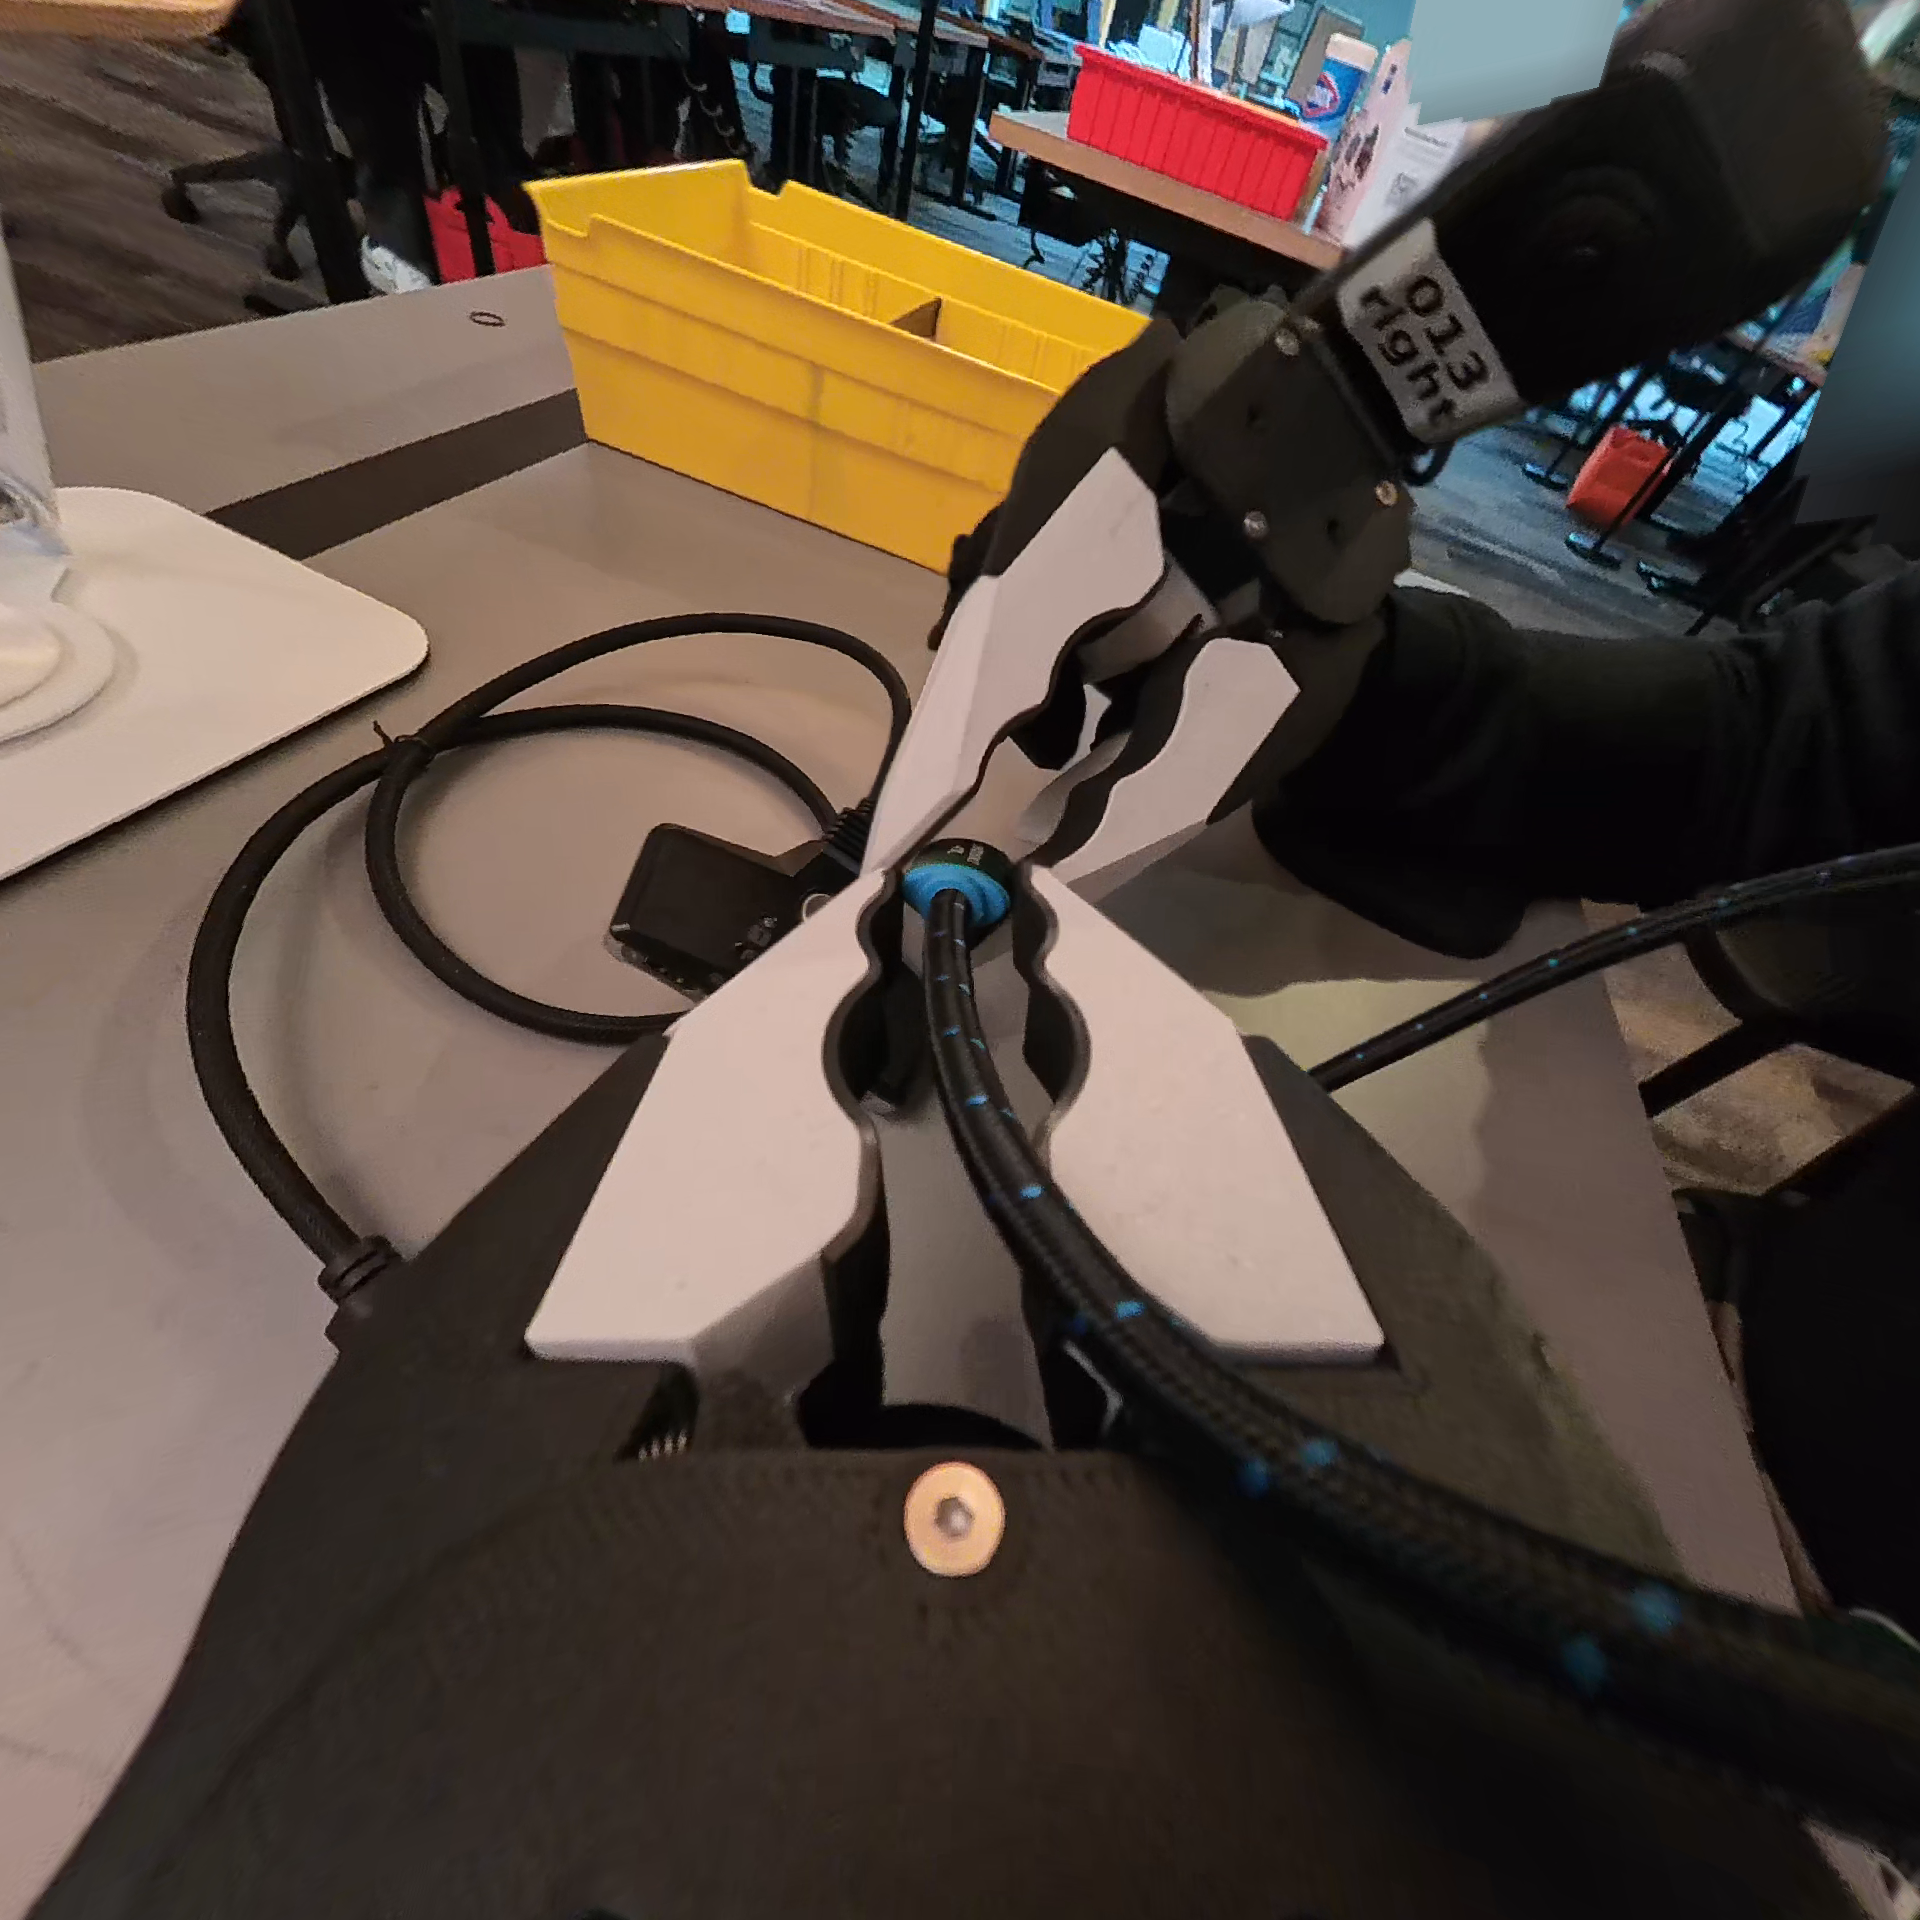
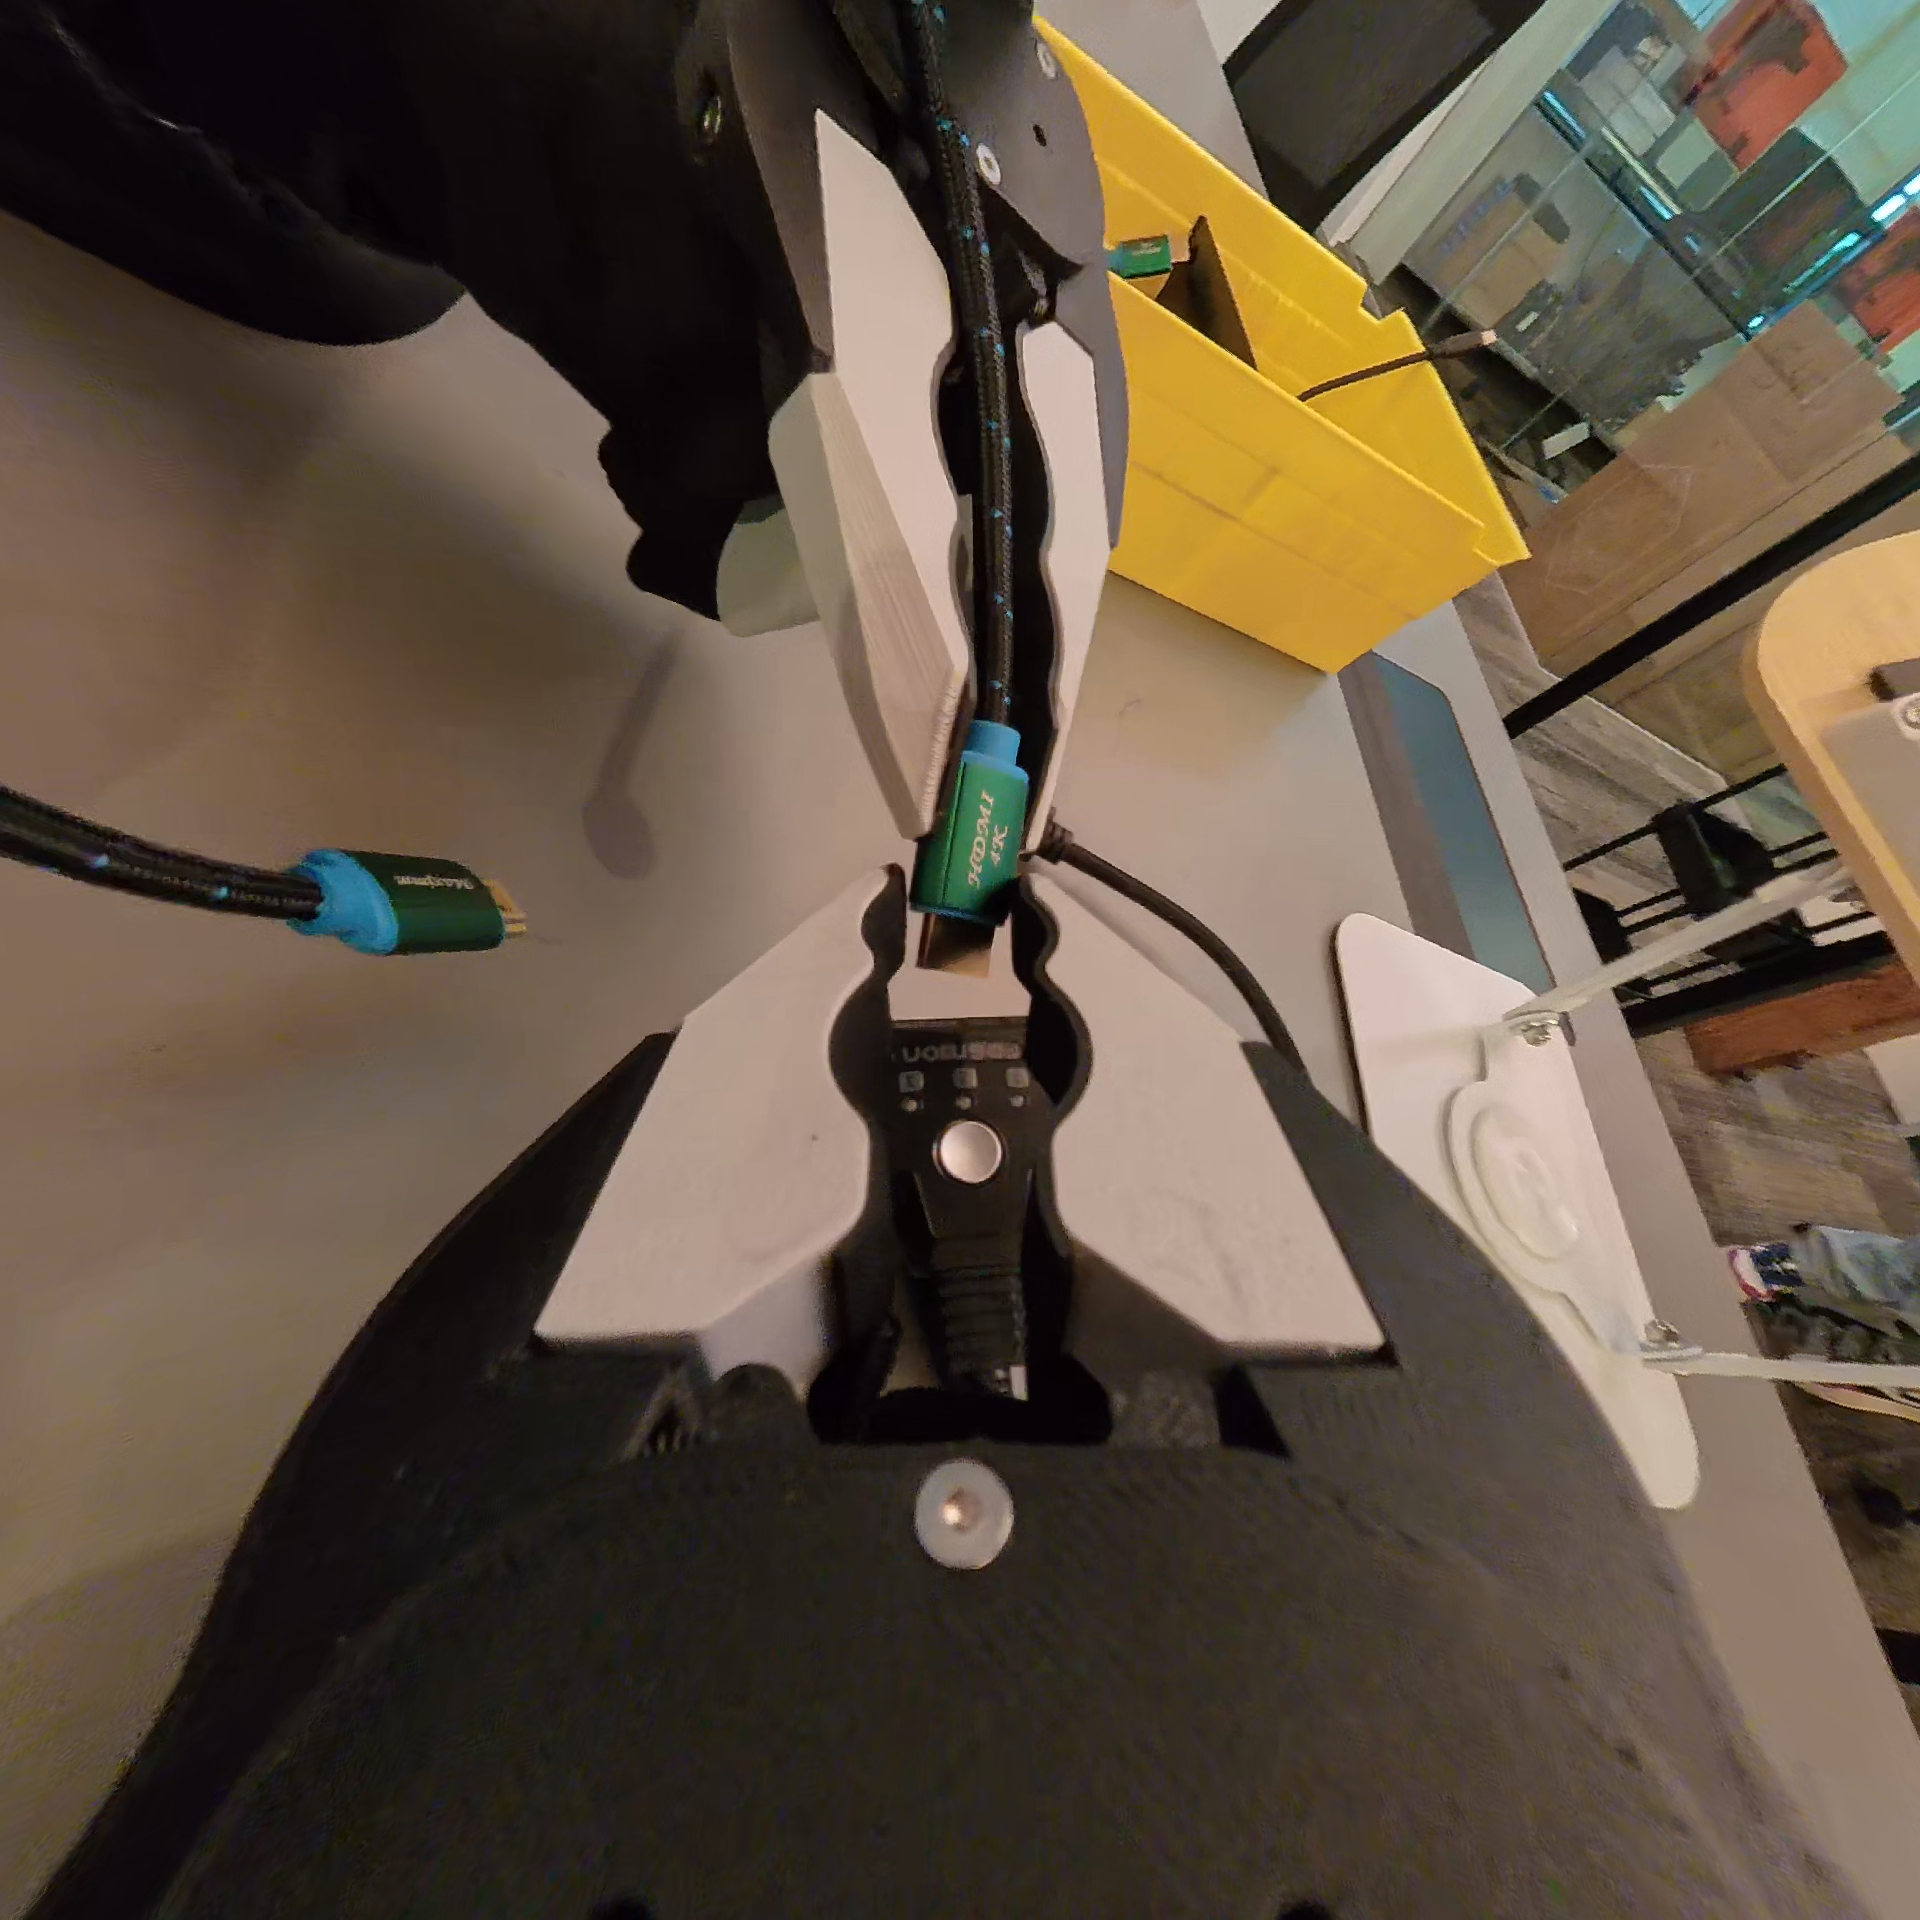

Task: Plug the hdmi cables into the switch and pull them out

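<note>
Green plug [image 2: 971,831] is rigid, its braided cable springy; left gripper [image 2: 987,821] clamps the plug body, right gripper [image 2: 956,914] clamps the switch [image 2: 961,1091].

A grey counter [image 1: 312,1039] carries a yellow bin [image 1: 790,384] at its far edge. Behind it stand wooden tables on black legs, one bearing a red crate [image 1: 1195,130]. Wood-look floor [image 2: 1621,769] and glass partitions [image 2: 1662,208] lie beyond.

Both wrist cameras look close along their white fingers from opposing sides, sharing the green-shelled HDMI plug [image 2: 971,831] and yellow plastic bin [image 1: 790,353].
</note>
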`<act>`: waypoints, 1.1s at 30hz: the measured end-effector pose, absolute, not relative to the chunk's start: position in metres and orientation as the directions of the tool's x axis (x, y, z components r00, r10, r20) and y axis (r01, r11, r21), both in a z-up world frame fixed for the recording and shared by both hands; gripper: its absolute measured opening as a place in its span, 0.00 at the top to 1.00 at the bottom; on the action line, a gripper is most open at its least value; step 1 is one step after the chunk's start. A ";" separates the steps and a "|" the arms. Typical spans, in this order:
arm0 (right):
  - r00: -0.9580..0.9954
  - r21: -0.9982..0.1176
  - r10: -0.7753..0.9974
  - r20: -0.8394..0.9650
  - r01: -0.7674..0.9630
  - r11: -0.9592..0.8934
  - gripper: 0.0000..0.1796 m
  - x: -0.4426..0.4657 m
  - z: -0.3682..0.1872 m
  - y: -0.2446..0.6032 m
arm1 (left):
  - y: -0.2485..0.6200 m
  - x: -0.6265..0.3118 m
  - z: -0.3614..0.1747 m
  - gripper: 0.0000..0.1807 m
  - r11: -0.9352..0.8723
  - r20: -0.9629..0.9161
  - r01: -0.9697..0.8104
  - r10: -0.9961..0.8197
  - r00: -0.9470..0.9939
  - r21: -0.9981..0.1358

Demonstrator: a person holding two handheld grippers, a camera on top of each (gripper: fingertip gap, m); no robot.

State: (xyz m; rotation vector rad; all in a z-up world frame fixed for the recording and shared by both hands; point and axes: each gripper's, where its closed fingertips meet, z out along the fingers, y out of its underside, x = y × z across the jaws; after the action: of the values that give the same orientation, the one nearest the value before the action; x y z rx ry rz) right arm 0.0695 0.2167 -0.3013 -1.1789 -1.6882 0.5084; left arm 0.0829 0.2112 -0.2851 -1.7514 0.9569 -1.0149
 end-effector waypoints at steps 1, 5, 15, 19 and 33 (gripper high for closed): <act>-0.039 -0.753 0.866 0.499 0.475 0.455 0.89 0.070 -0.300 0.219 | 0.213 0.082 -0.285 0.90 -0.337 0.253 -0.173 -0.890 0.380 -0.925; 0.012 -0.650 0.766 0.643 0.538 0.537 0.87 0.072 -0.296 0.233 | 0.222 0.078 -0.281 0.90 -0.420 0.357 -0.077 -0.842 0.404 -0.904; 0.009 -0.472 0.596 0.803 0.621 0.626 0.95 0.075 -0.289 0.241 | 0.232 0.077 -0.277 0.90 -0.561 0.547 0.092 -0.737 0.398 -0.823; 0.009 -0.463 0.588 0.809 0.626 0.628 0.96 0.075 -0.289 0.242 | 0.232 0.078 -0.277 0.90 -0.574 0.566 0.112 -0.724 0.395 -0.811; 0.019 -0.481 0.592 0.806 0.604 0.636 0.92 0.073 -0.286 0.239 | 0.229 0.082 -0.271 0.90 -0.572 0.579 0.141 -0.724 0.376 -0.808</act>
State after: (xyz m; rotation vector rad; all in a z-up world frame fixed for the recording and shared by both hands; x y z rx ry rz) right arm 0.0731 0.2390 -0.2858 -1.0010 -1.6425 -0.0125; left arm 0.0820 0.2290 -0.2714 -1.8032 0.5096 -1.3070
